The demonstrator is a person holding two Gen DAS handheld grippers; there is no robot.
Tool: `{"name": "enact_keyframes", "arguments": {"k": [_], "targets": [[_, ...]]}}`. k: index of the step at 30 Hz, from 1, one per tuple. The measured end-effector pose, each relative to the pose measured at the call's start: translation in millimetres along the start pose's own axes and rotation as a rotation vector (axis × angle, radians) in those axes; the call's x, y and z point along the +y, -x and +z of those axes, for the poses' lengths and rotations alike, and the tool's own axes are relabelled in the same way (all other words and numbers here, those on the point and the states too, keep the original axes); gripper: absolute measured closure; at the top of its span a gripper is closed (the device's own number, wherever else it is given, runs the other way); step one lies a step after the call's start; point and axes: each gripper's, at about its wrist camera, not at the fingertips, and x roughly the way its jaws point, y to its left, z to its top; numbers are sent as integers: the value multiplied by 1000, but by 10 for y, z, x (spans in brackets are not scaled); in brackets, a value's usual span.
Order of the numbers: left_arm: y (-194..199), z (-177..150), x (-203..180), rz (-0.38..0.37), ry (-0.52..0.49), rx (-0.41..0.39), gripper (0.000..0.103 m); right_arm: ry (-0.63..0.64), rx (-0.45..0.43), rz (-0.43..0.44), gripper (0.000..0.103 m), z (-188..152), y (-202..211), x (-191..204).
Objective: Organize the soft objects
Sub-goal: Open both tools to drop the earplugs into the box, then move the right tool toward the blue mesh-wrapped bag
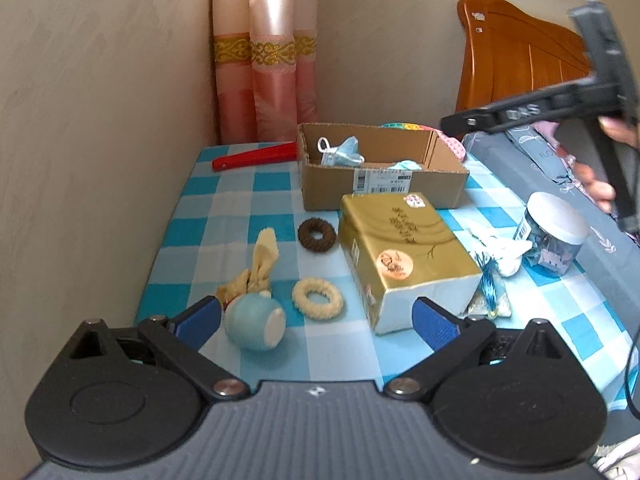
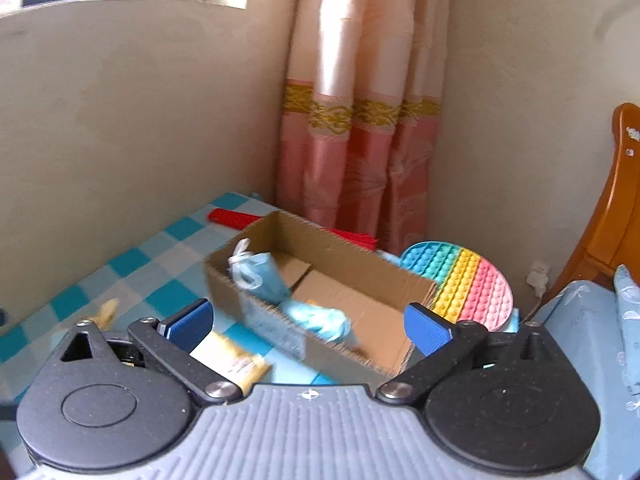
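My left gripper is open low over the checked tablecloth, nothing between its blue pads. Just ahead lies a cream scrunchie, with a brown scrunchie further back. By the left pad sit a pale blue ball-like toy and a yellow cloth. A cardboard box at the back holds blue face masks. My right gripper stands open and empty above that box, with one mask at its left end and another against its near wall.
A gold tissue pack lies right of the scrunchies. Further right are a tasselled pouch, a white cloth and a lidded jar. A red stick lies by the curtain. A rainbow bubble mat leans behind the box. Walls close the left and back.
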Motion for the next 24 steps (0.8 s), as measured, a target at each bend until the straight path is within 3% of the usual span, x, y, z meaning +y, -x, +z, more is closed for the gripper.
{"name": "enact_keyframes", "arguments": {"k": [6,13,24], "targets": [[-17,-78,-11,-5,6,14,2,5,-16,126,0,-418,286,118],[-72,-91,-56,-16,20,29,2,-5,62,238,0,-908,339,259],[-161,-91,-154,-19,13,60,2,68,155,269,0,-1139,-10,402]]}}
